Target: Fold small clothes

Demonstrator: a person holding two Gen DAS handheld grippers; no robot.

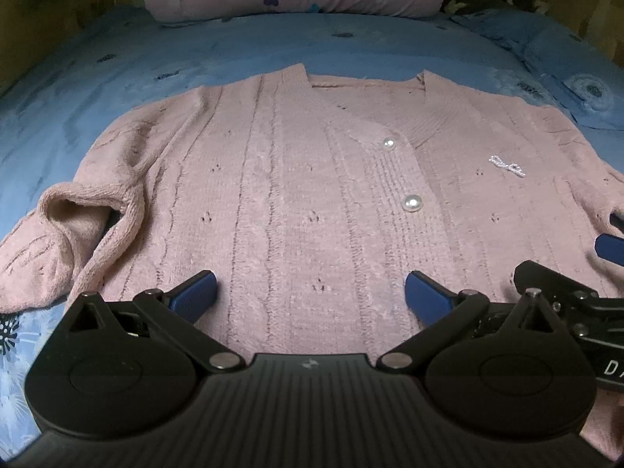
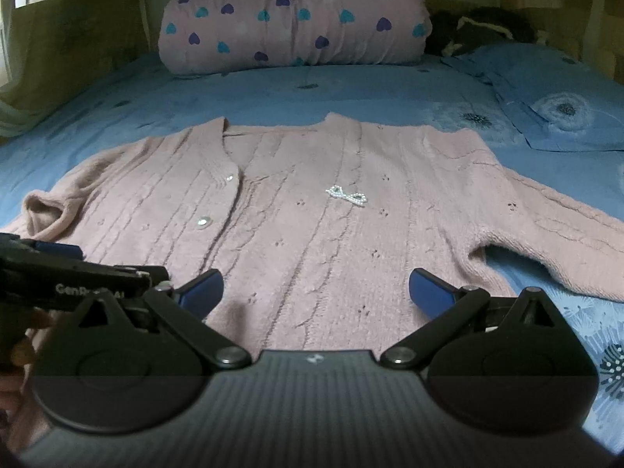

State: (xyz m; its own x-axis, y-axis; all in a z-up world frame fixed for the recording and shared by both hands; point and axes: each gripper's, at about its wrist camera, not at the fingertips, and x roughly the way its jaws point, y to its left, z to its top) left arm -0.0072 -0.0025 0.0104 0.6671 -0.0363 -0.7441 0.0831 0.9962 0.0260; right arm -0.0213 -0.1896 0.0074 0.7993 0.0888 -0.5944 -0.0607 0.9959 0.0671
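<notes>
1. The left tongs (image 1: 310,290) stand wide, holding nothing, low over the pink cardigan's (image 1: 304,202) lower front.
2. The right tongs (image 2: 316,288) are just as wide and hold nothing; the cardigan's hem is hidden under both tools.
3. The cardigan lies flat, front up, on the blue bedsheet (image 1: 117,62).
4. Only the left view shows the bunched sleeve (image 1: 66,226); only the right shows the other sleeve (image 2: 553,241) stretched out.
5. Beyond lies a heart-print pillow (image 2: 296,19), and dark blurry stuff beside it.
</notes>
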